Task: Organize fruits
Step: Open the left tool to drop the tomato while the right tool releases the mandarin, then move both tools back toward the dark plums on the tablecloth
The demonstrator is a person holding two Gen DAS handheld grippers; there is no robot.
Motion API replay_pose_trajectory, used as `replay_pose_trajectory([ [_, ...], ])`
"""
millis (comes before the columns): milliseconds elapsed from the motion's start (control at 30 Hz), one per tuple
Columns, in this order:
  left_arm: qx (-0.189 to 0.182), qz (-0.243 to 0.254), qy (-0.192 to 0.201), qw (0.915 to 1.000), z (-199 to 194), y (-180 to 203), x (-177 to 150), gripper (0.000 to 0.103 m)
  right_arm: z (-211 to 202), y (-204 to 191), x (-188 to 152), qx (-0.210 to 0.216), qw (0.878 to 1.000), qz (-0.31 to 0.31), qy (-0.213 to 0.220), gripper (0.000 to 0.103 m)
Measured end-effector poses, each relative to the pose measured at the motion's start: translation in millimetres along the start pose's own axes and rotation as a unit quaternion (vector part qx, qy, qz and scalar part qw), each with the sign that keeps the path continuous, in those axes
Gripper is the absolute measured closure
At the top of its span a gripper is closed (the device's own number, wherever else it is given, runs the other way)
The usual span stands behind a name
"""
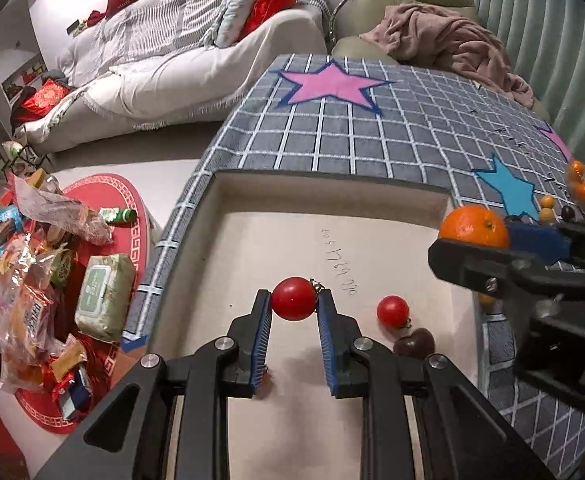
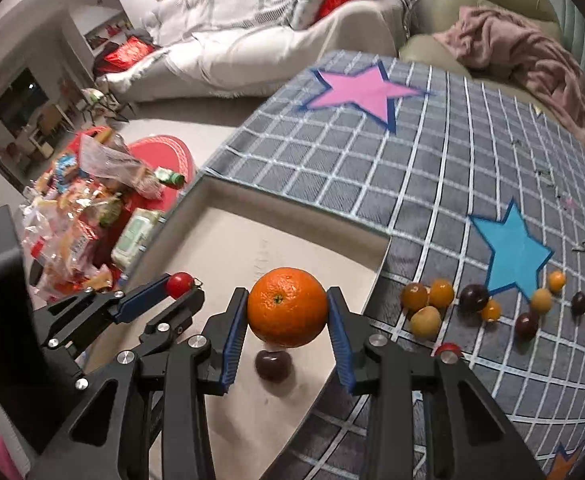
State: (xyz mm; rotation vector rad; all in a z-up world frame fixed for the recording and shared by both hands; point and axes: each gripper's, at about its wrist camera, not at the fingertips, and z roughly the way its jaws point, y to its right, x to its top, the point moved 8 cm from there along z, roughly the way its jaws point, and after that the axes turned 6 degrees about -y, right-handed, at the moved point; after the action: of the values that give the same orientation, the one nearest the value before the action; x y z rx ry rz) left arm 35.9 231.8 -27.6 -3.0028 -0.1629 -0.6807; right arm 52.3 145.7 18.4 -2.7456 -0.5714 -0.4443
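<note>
Clearly both fruits hang over the shallow beige tray (image 1: 444, 200), so the step in hand looks like setting them down inside it. To do that well, lower each one near the tray floor before parting the fingers, so nothing rolls, and keep the orange off the dark plum (image 2: 273, 365) lying directly beneath it. Nearest, the left hand-held gripper (image 1: 294, 306) is closed about a red tomato (image 1: 293, 298), pinched between its blue pads over the tray's middle; a second red tomato (image 1: 392, 310) lies just beside it. The right hand-held gripper (image 2: 287, 310) stands wider, clamped on an orange (image 2: 287, 306) near the tray's right rim. Farther, on the checked blanket (image 2: 372, 168), small yellow and dark fruits (image 2: 472, 300) lie scattered by the blue star (image 2: 514, 252).
</note>
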Motion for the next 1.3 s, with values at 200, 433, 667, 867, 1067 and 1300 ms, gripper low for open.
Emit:
replay_pose_trajectory([
  [200,0.016,0.003,-0.002,0.9999,16.5,-0.4,7.3,0.078,26.8,10.8,1.8,-0.003,1.000,0.011,-0.020,0.061],
  [433,0.021,-0.002,-0.007,0.9998,30.2,-3.6,8.2,0.078,41.3,8.6,2.5,-0.008,1.000,-0.008,-0.027,0.061],
  [667,0.017,-0.003,-0.015,0.9997,36.9,-3.7,2.6,0.056,47.8,5.4,0.2,-0.005,0.999,-0.015,-0.033,0.059],
  [867,0.044,0.001,0.017,0.9989,22.9,-7.0,6.0,0.007,38.0,0.6,4.9,0.007,1.000,-0.017,-0.016,0.027],
  [1067,0.047,-0.008,0.017,0.9987,15.9,-11.2,4.9,0.007,20.3,5.5,6.7,0.006,1.000,-0.006,0.003,0.016],
  [1300,0.025,-0.012,0.020,0.9994,-0.3,1.8,-2.8,0.007,-7.3,29.7,-2.4,0.016,0.999,0.021,0.019,0.000],
])
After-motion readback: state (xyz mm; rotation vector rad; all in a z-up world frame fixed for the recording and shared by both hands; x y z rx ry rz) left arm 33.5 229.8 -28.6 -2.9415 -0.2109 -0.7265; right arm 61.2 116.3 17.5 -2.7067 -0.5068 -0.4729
